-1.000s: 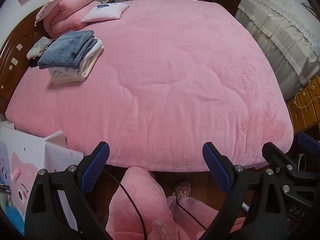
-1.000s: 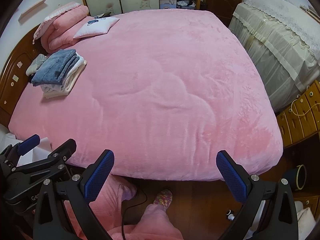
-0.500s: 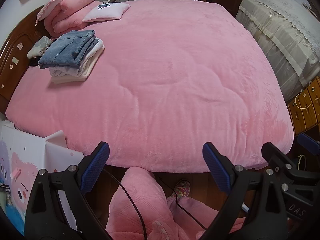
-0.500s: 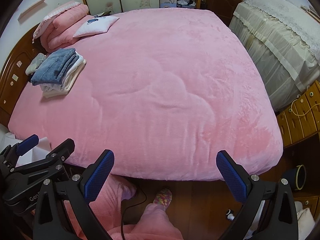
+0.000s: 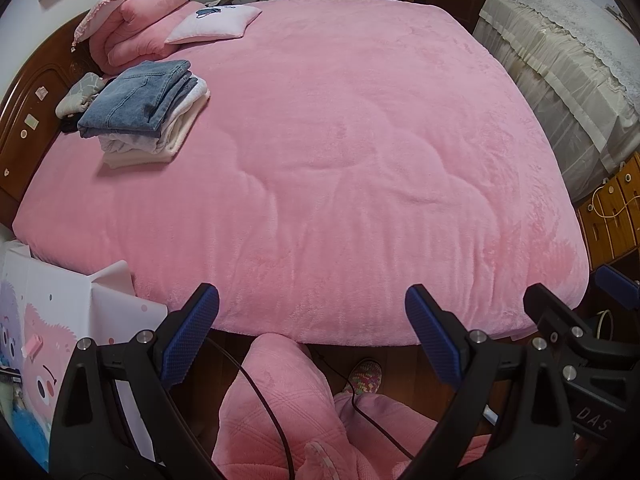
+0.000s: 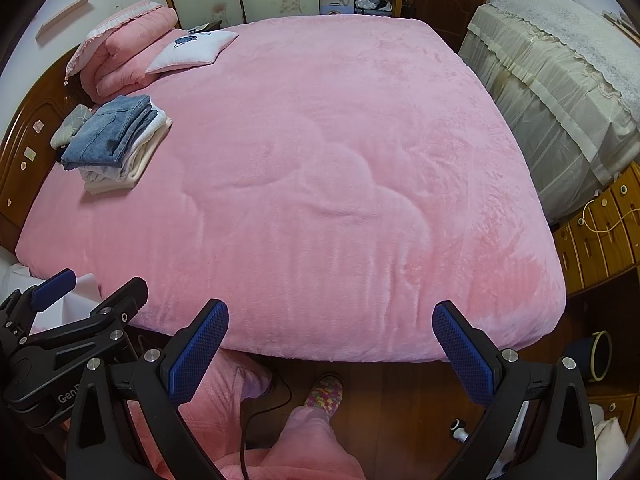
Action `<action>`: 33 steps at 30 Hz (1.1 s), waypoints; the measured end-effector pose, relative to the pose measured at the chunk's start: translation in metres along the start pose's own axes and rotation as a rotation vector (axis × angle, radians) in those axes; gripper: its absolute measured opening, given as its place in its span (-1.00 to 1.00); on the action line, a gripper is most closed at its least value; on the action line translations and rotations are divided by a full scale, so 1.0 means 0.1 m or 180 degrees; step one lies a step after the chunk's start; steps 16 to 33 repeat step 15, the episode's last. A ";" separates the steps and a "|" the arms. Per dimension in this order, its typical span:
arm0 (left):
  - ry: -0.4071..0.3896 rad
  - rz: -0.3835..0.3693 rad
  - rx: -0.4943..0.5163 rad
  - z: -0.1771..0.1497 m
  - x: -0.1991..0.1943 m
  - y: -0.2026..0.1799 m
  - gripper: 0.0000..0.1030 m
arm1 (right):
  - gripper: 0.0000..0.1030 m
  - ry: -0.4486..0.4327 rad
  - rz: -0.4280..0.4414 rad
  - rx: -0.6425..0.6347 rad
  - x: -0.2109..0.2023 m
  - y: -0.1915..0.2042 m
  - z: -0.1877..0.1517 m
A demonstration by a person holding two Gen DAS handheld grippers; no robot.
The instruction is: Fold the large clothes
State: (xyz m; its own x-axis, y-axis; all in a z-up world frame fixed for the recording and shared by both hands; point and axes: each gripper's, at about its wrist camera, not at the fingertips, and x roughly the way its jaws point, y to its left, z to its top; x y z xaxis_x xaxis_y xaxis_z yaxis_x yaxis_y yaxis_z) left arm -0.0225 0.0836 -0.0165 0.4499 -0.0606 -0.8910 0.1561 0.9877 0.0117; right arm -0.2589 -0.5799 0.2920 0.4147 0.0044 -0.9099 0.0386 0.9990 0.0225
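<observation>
Nothing has moved since a second ago. The left claw (image 5: 312, 334) and right claw (image 6: 331, 348) stay wide open, holding nothing. The folded clothes (image 5: 144, 110) sit stacked on the bed (image 5: 360, 160), so folding looks done or waiting.

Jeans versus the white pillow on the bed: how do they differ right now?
The jeans are blue denim, folded, on top of a stack of pale clothes; the pillow is white with a small dark print and lies directly on the pink cover. The pillow lies farther from the grippers. Both lie near the headboard.
</observation>
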 end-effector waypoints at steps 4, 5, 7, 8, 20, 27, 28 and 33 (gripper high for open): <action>-0.0003 -0.0003 0.0003 0.00 0.00 0.00 0.81 | 1.00 0.0001 -0.0001 0.0003 0.00 0.00 0.00; -0.0002 0.0003 0.0006 0.00 0.00 0.00 0.81 | 1.00 -0.0001 -0.0003 0.0002 0.00 0.00 0.01; 0.0000 -0.0002 0.0004 0.00 0.00 -0.01 0.81 | 1.00 0.0003 0.0000 -0.0001 0.00 -0.01 0.01; 0.0003 -0.0001 0.0005 0.00 0.00 0.00 0.81 | 1.00 0.0004 0.0000 -0.0001 0.00 0.00 0.02; 0.0008 0.0017 0.0008 0.02 0.01 -0.01 0.81 | 1.00 0.0009 0.0013 -0.0004 0.01 -0.05 0.02; 0.0008 0.0017 0.0008 0.02 0.01 -0.01 0.81 | 1.00 0.0009 0.0013 -0.0004 0.01 -0.05 0.02; 0.0008 0.0017 0.0008 0.02 0.01 -0.01 0.81 | 1.00 0.0009 0.0013 -0.0004 0.01 -0.05 0.02; 0.0008 0.0017 0.0008 0.02 0.01 -0.01 0.81 | 1.00 0.0009 0.0013 -0.0004 0.01 -0.05 0.02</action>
